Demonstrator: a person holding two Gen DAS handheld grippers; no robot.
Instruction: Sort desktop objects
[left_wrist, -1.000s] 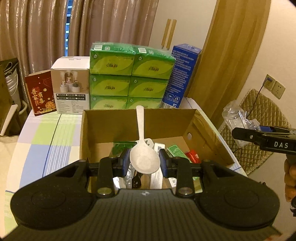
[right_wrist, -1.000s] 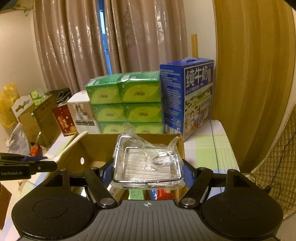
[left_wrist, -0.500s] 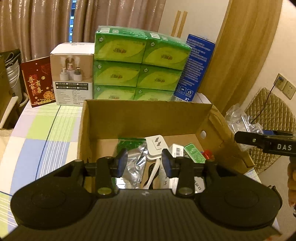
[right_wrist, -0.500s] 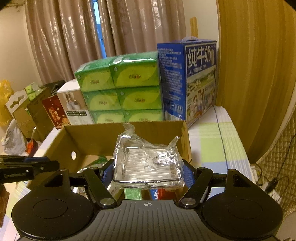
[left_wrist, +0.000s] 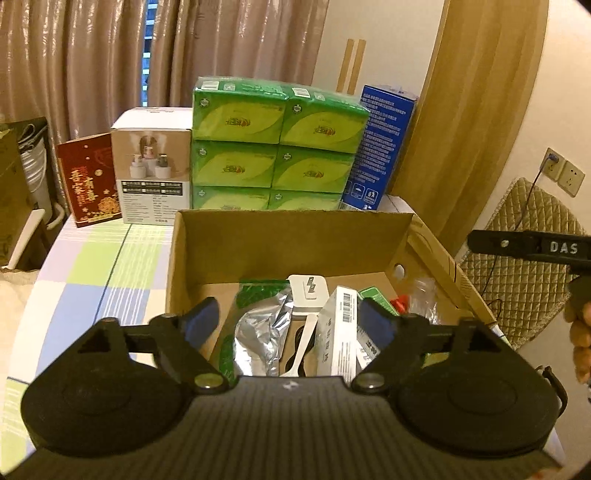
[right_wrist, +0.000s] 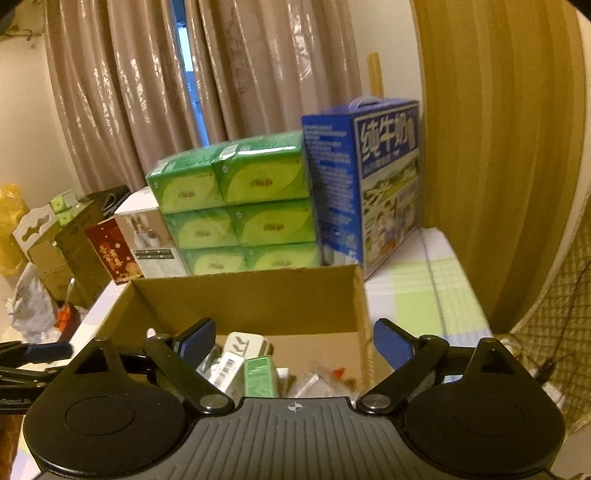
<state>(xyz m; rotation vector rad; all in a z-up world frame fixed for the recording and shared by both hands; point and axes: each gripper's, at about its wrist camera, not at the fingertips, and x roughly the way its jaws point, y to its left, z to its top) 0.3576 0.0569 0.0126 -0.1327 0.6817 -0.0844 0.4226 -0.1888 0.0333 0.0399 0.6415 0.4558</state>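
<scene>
Here much of the cardboard box (left_wrist: 291, 243) is cut off: in both wrist views the black gripper bodies cover its near wall and the near ends of what lies inside. In the right wrist view the clear plastic pieces in the box's right corner are blurred and hard to make out.

The left hand-held gripper (left_wrist: 290, 319) hangs over the box with its fingers spread wide, holding nothing and touching nothing. Below and between its fingers lie a crumpled silver foil bag (left_wrist: 258, 339), a white spoon (left_wrist: 304, 341), a white plug adapter (left_wrist: 308, 291) and a white barcoded carton (left_wrist: 338, 332). A small green packet (left_wrist: 375, 297) and something red sit toward its right finger.

The right hand-held gripper (right_wrist: 295, 338) is likewise wide apart and empty, above the same box (right_wrist: 251, 299), with the plug adapter (right_wrist: 242, 343), barcoded carton (right_wrist: 225, 369) and green packet (right_wrist: 260, 374) under it.

Beyond the box, ahead of both grippers, a stack of green tissue packs (left_wrist: 275, 144) stands on the checked tabletop (left_wrist: 99, 266), with a blue milk carton (right_wrist: 365, 184) to its right and a white product box (left_wrist: 151, 166) and red card box (left_wrist: 88, 181) to its left.
</scene>
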